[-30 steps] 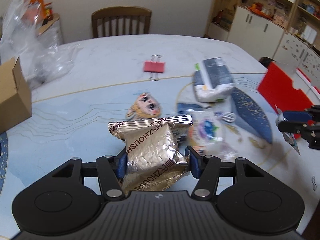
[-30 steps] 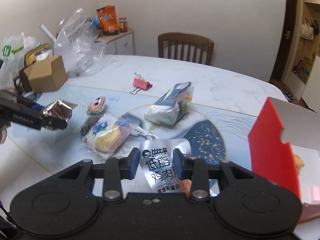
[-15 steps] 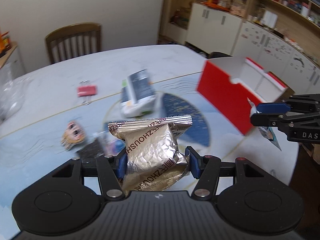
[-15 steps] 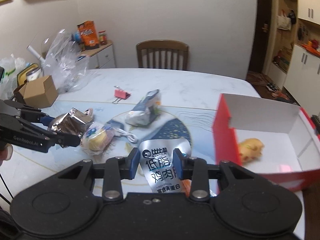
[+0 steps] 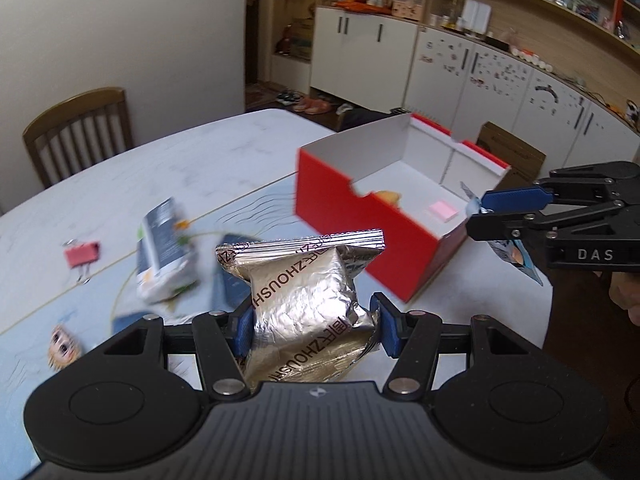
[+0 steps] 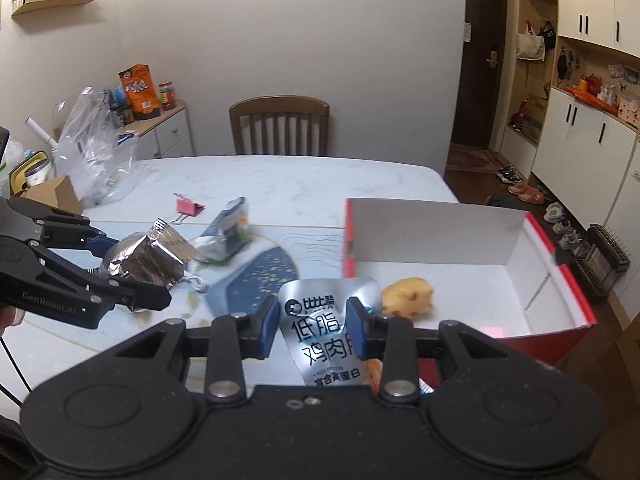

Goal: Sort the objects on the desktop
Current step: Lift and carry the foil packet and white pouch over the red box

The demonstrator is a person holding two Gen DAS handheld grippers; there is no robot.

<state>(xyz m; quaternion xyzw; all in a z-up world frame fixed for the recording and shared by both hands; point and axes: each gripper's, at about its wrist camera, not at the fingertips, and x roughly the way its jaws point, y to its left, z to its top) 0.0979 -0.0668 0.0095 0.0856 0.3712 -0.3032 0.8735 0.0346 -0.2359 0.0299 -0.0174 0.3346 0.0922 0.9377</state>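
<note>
Left wrist view: left gripper clenched on a crinkled silver foil snack pack with brown lettering, blue pads pressing both sides, sealed top edge uppermost, pack held above the pale marble-patterned table. At one o'clock of the pack, an open red cardboard box with white inside, holding a yellowish lump and a small pink square. At three o'clock, right gripper reaching in sideways, grasping a flat silver pouch that hangs just beside the box's near corner; part of a hand behind it. At ten o'clock, blurred, a white and dark grey soft packet; further at nine o'clock a pink binder clip; at eight o'clock a small cartoon-face sticker. Wooden slat-back chair at eleven o'clock past the table edge; white cupboards along the far wall.

Right wrist view: right gripper grasping the flat silver pouch with black Chinese print between blue pads, pouch upright, low over the box's near left corner. Red box at two o'clock, yellowish lump inside near its left wall, pink square near the front wall. Left gripper at nine o'clock, clamped on the foil pack, above the table. Soft packet and pink clip at eleven o'clock, apart from each other. Chair at twelve o'clock; clear plastic bag and brown carton at ten o'clock.
</note>
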